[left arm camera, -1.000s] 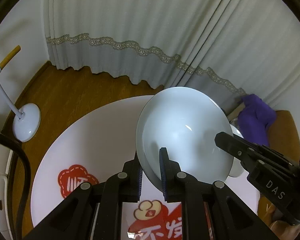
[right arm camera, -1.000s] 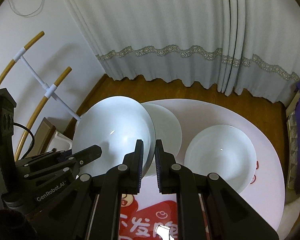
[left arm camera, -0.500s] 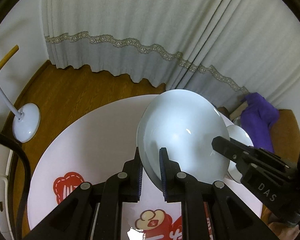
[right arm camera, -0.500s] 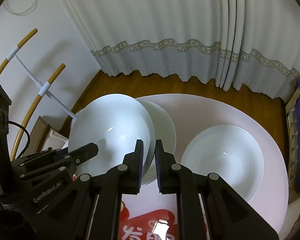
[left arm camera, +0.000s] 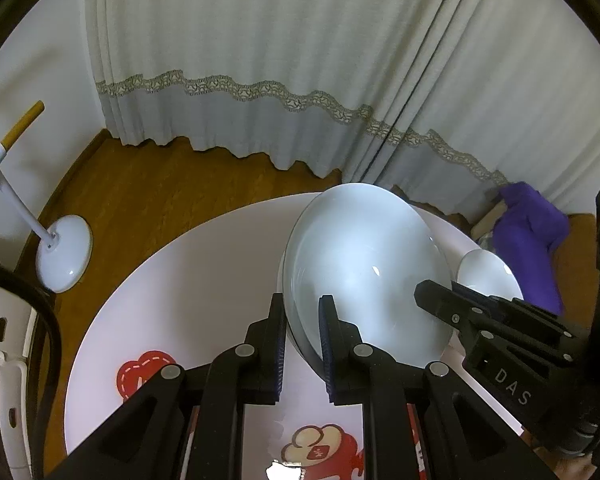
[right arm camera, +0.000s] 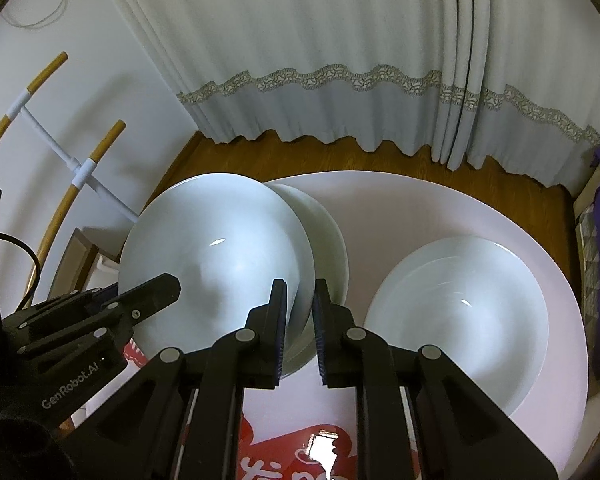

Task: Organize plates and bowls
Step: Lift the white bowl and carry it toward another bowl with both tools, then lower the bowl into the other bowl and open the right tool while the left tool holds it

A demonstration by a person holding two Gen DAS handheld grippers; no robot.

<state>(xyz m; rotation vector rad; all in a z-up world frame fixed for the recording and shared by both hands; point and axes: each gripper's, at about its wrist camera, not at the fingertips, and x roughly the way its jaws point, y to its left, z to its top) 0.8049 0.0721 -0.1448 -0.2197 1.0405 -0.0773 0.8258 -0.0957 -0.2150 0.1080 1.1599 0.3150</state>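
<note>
Rim is what each set of jaws has hold of: the left gripper is clamped on the near left edge of a white plate, and the right gripper pinches the same plate's near right edge, its pads almost together with only the thin rim between them. The plate hangs tilted between the two, its hollow face turned toward the cameras. Just behind and under the plate, a second plate peeks out on its right side, lying on the round pale table; only the right wrist view shows it clearly. That view also shows, right of the plate and apart from it, a pair of deep dishes nested on the table, which the left view catches only as a small white sliver. Left of the plate, the left view alone shows a white round stand base on the wooden floor. Beyond the plate hangs a pale curtain, with purple cloth to its right.
</note>
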